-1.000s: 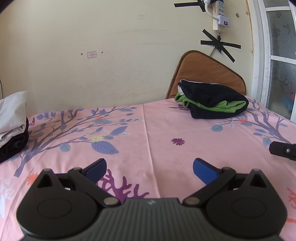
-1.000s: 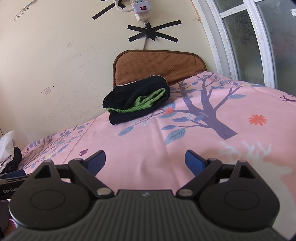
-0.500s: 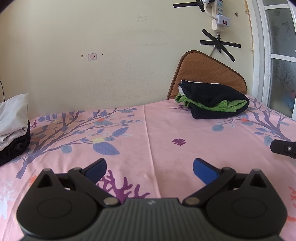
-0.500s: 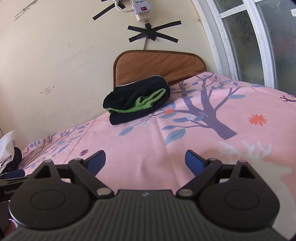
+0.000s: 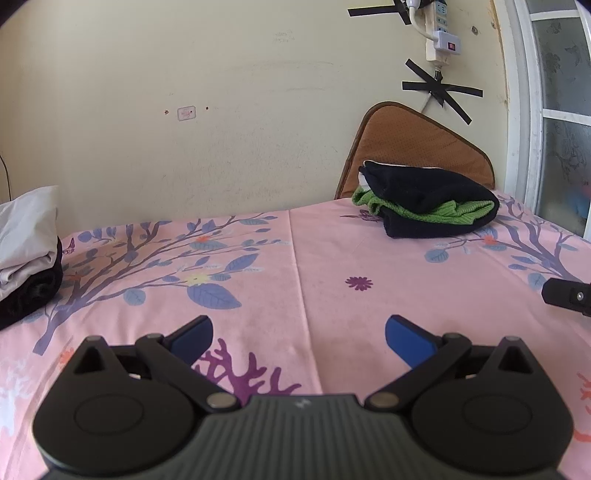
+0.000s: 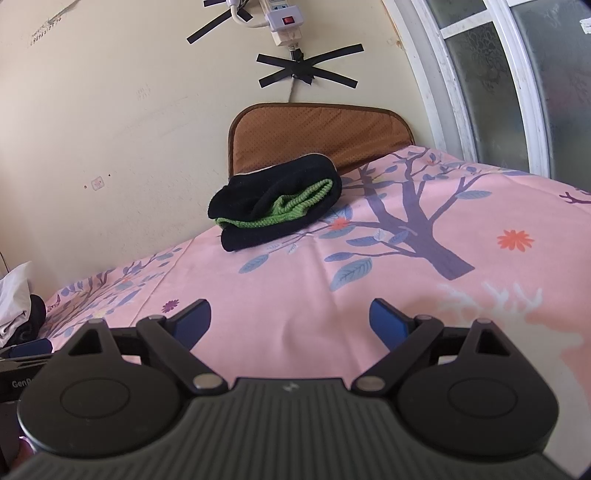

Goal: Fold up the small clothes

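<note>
A folded pile of black and green clothes [image 5: 424,201] lies at the far right of the pink flowered sheet [image 5: 295,266]; it also shows in the right wrist view [image 6: 277,206]. A stack of white and black folded clothes [image 5: 26,251] sits at the left edge, and shows in the right wrist view [image 6: 18,310]. My left gripper [image 5: 299,334] is open and empty, low over the sheet. My right gripper [image 6: 291,317] is open and empty, well short of the black and green pile.
A brown cushion [image 6: 317,133] leans on the cream wall behind the black and green pile. A power strip [image 6: 280,18] and black tape are on the wall. A window frame [image 6: 480,74] stands at the right. Part of the other gripper [image 5: 569,295] shows at the right edge.
The left wrist view has tilted slightly, so the scene sits a little lower in frame. Both grippers stay open and empty; the clothes have not moved.
</note>
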A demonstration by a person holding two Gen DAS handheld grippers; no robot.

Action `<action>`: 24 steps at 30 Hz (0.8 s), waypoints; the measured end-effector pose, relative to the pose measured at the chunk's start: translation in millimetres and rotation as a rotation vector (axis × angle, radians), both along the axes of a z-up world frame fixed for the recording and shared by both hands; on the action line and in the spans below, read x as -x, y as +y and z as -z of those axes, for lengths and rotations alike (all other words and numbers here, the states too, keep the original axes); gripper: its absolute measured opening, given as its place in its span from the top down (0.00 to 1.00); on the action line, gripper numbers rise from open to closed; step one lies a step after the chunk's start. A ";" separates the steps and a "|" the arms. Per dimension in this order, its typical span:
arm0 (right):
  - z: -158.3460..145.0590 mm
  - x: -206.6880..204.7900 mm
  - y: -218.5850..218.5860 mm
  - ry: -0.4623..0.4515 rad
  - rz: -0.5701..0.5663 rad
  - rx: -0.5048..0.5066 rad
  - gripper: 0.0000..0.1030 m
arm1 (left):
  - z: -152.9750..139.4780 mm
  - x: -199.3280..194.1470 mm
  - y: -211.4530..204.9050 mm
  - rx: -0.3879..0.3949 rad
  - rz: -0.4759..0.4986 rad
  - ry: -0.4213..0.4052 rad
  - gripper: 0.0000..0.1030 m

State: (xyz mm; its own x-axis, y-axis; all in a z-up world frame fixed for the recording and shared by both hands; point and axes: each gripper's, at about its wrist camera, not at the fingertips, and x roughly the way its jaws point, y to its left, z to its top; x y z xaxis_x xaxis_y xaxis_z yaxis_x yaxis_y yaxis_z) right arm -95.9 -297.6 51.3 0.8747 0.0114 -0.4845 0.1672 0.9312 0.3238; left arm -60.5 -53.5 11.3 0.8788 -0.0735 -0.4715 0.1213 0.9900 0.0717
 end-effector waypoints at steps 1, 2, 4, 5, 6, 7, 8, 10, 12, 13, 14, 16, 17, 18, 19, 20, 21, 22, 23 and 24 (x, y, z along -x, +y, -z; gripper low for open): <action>-0.1 0.0 0.1 0.000 0.000 0.000 0.08 | 0.0 0.3 0.2 0.002 -0.001 0.000 0.00; 0.1 0.3 0.2 -0.001 0.000 0.000 0.08 | 0.1 0.3 0.2 0.002 -0.001 0.001 0.00; 0.0 0.4 0.4 0.000 0.001 0.000 0.08 | 0.5 0.1 -0.4 -0.001 -0.002 0.002 0.00; -0.1 0.2 0.5 0.000 0.001 0.001 0.08 | 0.6 -0.1 -0.8 -0.003 -0.003 0.003 0.00; 0.0 0.4 0.4 -0.001 0.001 0.000 0.08 | 0.7 -0.3 -0.8 -0.004 -0.004 0.004 0.00; 0.1 0.5 0.5 -0.001 0.001 0.000 0.08 | 0.8 -0.9 -1.1 -0.004 -0.005 0.007 0.00; 0.1 0.6 0.5 -0.001 0.002 0.000 0.08 | 0.9 -1.3 -1.0 -0.004 -0.005 0.009 0.00; -0.3 0.7 0.7 -0.004 0.001 0.000 0.08 | 1.2 -1.6 -0.9 -0.003 -0.005 0.013 0.00; -1.0 0.7 0.8 -0.009 0.000 0.000 0.08 | 1.2 -1.6 -0.9 -0.004 -0.005 0.013 0.00; -1.2 0.7 1.2 -0.012 -0.001 0.001 0.08 | 1.1 -1.3 -1.2 -0.006 -0.004 0.011 0.00; -1.4 1.1 1.4 -0.015 -0.003 0.002 0.08 | 1.0 -1.0 -1.4 -0.008 -0.003 0.009 0.00; -1.7 1.3 1.9 -0.019 -0.006 0.004 0.08 | 0.8 0.3 -2.0 -0.014 -0.003 0.000 0.00; -1.6 1.3 1.7 -0.020 -0.008 0.005 0.08 | 0.7 0.8 -2.2 -0.016 -0.003 -0.003 0.00; -1.6 1.2 1.7 -0.022 -0.009 0.005 0.08 | 0.5 1.3 -2.4 -0.018 -0.002 -0.005 0.00; -1.5 1.2 1.7 -0.023 -0.010 0.005 0.08 | 0.5 1.5 -2.7 -0.019 -0.002 -0.006 0.00; -1.4 1.2 1.6 -0.023 -0.011 0.004 0.08 | 0.4 1.4 -2.6 -0.019 -0.003 -0.005 0.00; -1.2 1.6 1.5 -0.024 -0.012 0.005 0.08 | 0.3 1.3 -2.5 -0.018 -0.003 -0.003 0.00; -1.0 1.9 1.5 -0.024 -0.013 0.005 0.08 | 0.3 0.8 -2.4 -0.016 -0.004 0.002 0.00; -0.9 1.4 1.6 -0.023 -0.013 0.006 0.08 | 0.3 -0.1 -1.8 -0.011 -0.006 0.009 0.00; -0.7 1.6 1.6 -0.023 -0.014 0.007 0.08 | 0.3 -1.1 -0.4 -0.005 -0.006 0.016 0.00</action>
State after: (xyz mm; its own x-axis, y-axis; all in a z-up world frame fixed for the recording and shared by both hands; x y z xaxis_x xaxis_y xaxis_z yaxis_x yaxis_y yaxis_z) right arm -97.4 -296.0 52.1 0.8855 0.0203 -0.4642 0.1469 0.9356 0.3211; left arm -59.4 -54.0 11.0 0.8714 -0.0662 -0.4861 0.1169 0.9903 0.0747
